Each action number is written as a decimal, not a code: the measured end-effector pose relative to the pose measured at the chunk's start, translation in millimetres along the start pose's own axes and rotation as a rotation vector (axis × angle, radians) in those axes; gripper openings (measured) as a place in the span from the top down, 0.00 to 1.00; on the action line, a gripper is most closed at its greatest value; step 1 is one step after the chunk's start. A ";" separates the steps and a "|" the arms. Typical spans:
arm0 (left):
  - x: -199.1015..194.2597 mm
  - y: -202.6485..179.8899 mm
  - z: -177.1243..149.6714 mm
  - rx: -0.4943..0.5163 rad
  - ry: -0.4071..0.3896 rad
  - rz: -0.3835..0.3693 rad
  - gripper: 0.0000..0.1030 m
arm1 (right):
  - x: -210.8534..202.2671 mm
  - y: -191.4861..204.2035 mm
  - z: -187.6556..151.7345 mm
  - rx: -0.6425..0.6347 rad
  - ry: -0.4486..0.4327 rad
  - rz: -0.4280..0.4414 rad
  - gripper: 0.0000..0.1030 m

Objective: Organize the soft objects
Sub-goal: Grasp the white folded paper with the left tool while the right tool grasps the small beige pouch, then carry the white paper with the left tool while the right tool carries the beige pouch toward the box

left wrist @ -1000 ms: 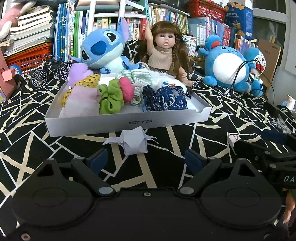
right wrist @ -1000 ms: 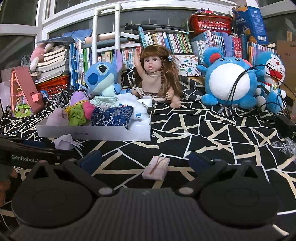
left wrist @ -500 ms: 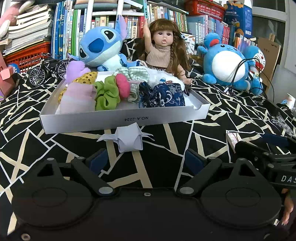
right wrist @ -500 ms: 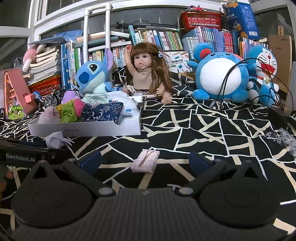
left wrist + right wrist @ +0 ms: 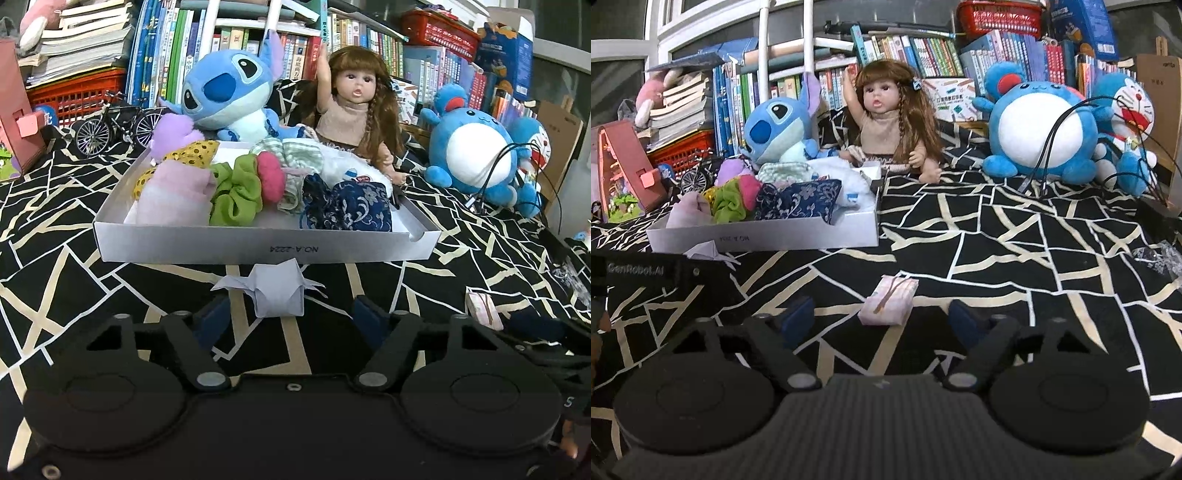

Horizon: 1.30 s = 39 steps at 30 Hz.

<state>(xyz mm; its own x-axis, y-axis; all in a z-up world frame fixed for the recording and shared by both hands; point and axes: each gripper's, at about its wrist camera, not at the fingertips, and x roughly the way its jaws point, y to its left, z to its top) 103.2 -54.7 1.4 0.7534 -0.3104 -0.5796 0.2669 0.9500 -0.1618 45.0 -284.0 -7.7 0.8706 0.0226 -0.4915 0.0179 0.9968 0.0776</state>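
Two loose items: a white folded paper crane and a pink packet are lying outside the white tray, probably the last pieces waiting to go in.
Crane: it is sitting on the black patterned cloth just in front of the tray's near wall, between the left gripper's pads.
Packet: it is resting on the cloth well to the right of the tray, in front of its near wall.
Left gripper: its jaws have just been closing around the crane, yet are standing apart, pads not touching the paper.
Right gripper: likewise just closing, jaws spread, the packet lying between and slightly ahead of them, untouched.
Tray contents: a green scrunchie, a navy floral pouch and other soft pieces are crowding it, gathered there as the sorting spot.
Behind the tray: a blue plush and a doll are sitting against the bookshelf.
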 end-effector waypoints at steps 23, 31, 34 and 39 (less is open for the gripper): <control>-12.0 -1.5 6.6 -0.008 -0.060 -0.011 0.49 | -3.0 27.3 6.2 -0.083 0.047 0.280 0.61; 18.1 -2.3 15.7 -0.061 0.009 0.019 0.41 | -7.0 18.2 2.6 -0.112 0.054 0.166 0.43; 21.4 -2.0 15.5 -0.072 0.015 0.011 0.51 | -3.7 4.3 3.8 -0.075 0.058 0.038 0.40; 15.0 -3.8 11.0 -0.039 0.009 0.016 0.60 | 0.6 -17.5 7.6 0.039 0.061 -0.135 0.38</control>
<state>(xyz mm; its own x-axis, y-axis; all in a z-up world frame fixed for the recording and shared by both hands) 120.0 -63.2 2.1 0.7523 -0.2947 -0.5893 0.2308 0.9556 -0.1833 49.0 -302.1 -2.7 0.8276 -0.1061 -0.5513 0.1531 0.9874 0.0397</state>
